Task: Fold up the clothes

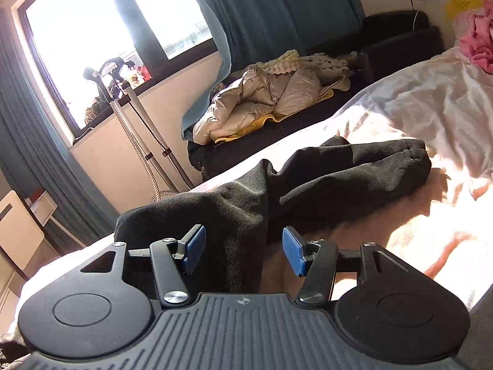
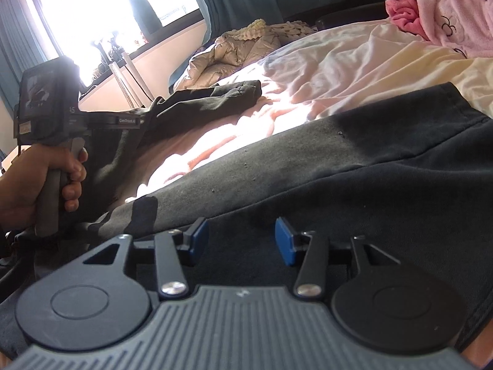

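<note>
From the left wrist camera, the left gripper (image 1: 243, 248) had its blue-padded jaws spread apart over a fold of the dark garment (image 1: 308, 182), gripping nothing. The garment lay rumpled on the pale bedsheet (image 1: 416, 117), one leg reaching toward 1 o'clock. A puffy jacket (image 1: 252, 108) sat at 12 o'clock.

From the right wrist camera, the right gripper (image 2: 242, 239) stood with jaws apart above the garment's broad dark panel, empty. A hand (image 2: 46, 178) at 9 o'clock held the other gripper's handle. Pink clothing (image 2: 446, 15) lay at 2 o'clock.

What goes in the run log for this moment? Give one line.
task: fold clothes | left gripper: open, at dark trousers | right gripper: open, over trousers | bed sheet: rumpled | fold: not started
</note>
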`<state>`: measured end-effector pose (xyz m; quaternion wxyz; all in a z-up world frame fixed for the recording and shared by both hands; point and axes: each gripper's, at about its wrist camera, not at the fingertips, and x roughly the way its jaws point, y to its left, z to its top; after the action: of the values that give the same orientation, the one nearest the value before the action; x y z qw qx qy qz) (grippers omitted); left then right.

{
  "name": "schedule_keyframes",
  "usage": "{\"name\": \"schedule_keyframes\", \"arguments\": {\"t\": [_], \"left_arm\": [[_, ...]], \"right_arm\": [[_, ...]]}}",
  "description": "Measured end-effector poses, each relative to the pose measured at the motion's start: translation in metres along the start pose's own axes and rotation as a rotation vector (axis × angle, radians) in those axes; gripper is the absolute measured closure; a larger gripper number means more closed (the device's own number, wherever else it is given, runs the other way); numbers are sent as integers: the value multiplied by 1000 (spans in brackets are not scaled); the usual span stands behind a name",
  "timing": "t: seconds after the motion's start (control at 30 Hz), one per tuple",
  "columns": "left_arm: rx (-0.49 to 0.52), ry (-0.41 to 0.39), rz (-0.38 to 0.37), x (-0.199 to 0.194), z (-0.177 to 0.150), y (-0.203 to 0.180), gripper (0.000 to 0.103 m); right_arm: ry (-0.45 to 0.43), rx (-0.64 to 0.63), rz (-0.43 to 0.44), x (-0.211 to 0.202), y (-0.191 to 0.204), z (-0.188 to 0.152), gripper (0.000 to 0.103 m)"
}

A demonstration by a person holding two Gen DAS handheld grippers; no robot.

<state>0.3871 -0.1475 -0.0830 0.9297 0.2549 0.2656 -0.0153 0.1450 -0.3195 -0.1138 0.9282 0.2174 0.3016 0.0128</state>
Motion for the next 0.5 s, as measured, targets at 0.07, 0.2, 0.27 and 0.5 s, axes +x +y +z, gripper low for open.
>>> {"name": "schedule_keyframes", "arguments": {"t": [0.07, 0.2, 0.27, 0.5], "left_arm": [[-35, 47, 32, 28, 1, 1, 44], [-31, 72, 19, 45, -2, 6, 93], [-31, 37, -21, 32, -1, 11, 100], [-165, -152, -253, -90, -14, 45, 101]], "right_arm": [[-4, -8, 9, 3, -1, 0, 52], [-7, -24, 14, 13, -4, -3, 51], [-3, -22, 16, 16, -6, -4, 51], [-20, 90, 74, 6, -18, 0, 51]]}}
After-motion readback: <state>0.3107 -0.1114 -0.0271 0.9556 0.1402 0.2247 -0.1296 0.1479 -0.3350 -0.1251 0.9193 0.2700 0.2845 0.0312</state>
